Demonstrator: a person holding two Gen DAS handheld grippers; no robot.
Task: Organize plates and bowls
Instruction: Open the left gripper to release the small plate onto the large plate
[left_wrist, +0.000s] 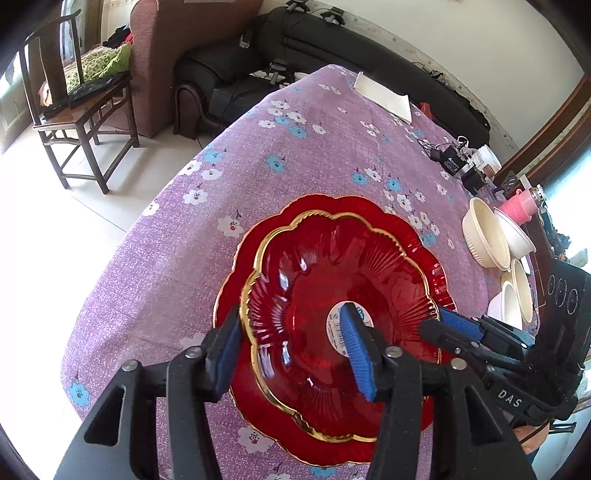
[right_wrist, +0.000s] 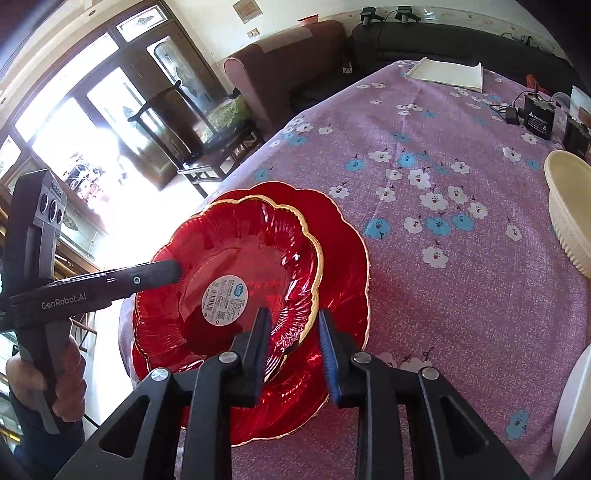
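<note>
With small red plate (left_wrist: 332, 314) nested on bigger plate (right_wrist: 343, 258), left hand-held gripper (left_wrist: 291, 350) and right hand-held gripper (right_wrist: 295, 350) straddle rim, half-open, gripping nothing; likely releasing.

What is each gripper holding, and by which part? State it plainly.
Nothing is gripped. The left gripper and the right gripper each straddle the rim of the top plate, on opposite sides, jaws open, pads not pressing.

I see a purple floral tablecloth (left_wrist: 295, 155) covering the table. A folded white cloth (left_wrist: 384, 96) lies at its far end. Black power adapters with cables (left_wrist: 452, 158) sit near the right edge (one bears a white label). Beyond the table stand a wooden chair (left_wrist: 74, 122), a brown armchair (left_wrist: 162, 55) and a black sofa (left_wrist: 332, 40).
</note>
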